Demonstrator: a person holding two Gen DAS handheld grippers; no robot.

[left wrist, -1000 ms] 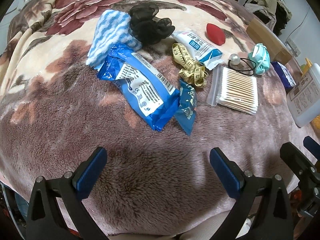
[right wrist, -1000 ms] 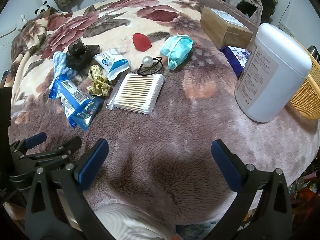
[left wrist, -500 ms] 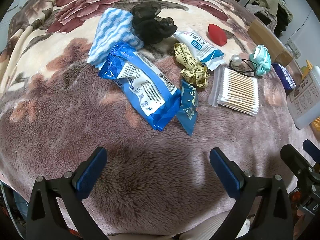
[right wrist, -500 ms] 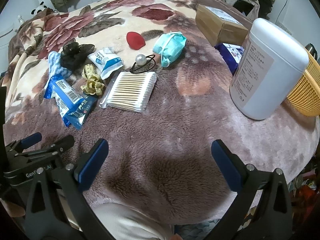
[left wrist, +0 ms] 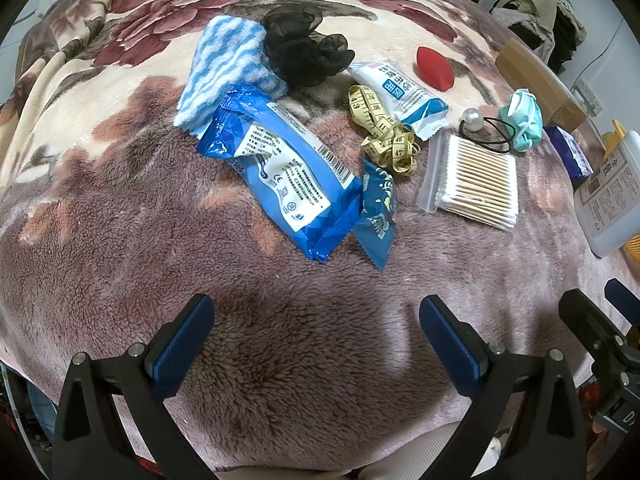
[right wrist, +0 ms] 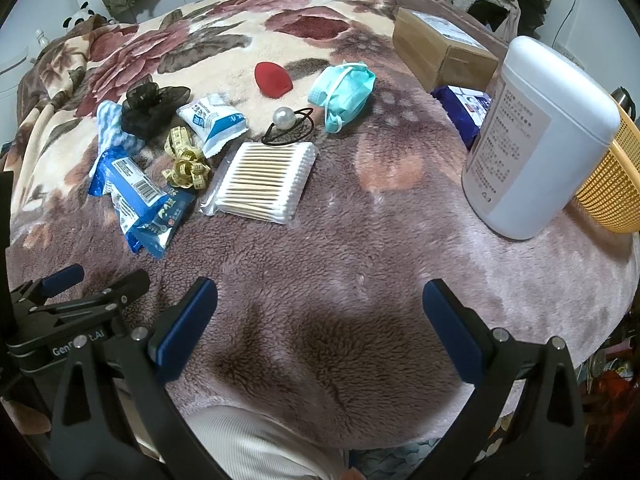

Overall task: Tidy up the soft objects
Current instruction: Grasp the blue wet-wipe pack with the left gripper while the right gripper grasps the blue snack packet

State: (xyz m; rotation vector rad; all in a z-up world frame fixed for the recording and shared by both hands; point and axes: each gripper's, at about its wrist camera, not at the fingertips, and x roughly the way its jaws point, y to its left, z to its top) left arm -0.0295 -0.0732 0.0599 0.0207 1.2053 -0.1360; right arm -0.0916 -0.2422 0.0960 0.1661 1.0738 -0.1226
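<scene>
Soft items lie on a fleece blanket (left wrist: 120, 240): a blue-white striped cloth (left wrist: 224, 76), a black scrunchie (left wrist: 304, 54), a red sponge (left wrist: 434, 68), a teal face mask (left wrist: 524, 122), a yellow tape measure (left wrist: 384, 132), a large blue packet (left wrist: 280, 168), a small blue packet (left wrist: 378, 216), a white packet (left wrist: 396, 94), a cotton swab bag (left wrist: 474, 182) and a pearl hair tie (left wrist: 480, 124). My left gripper (left wrist: 316, 336) is open and empty, near the front edge below the packets. My right gripper (right wrist: 320, 320) is open and empty, to its right.
A white canister (right wrist: 536, 140) stands at the right with a yellow basket (right wrist: 608, 184) behind it. A cardboard box (right wrist: 440, 48) and a dark blue pack (right wrist: 464, 108) lie at the back right. Clothes are piled beyond the bed.
Both grippers have shifted slightly; the items sit a little lower and nearer in the left view and further left in the right view. Nothing was grasped.
</scene>
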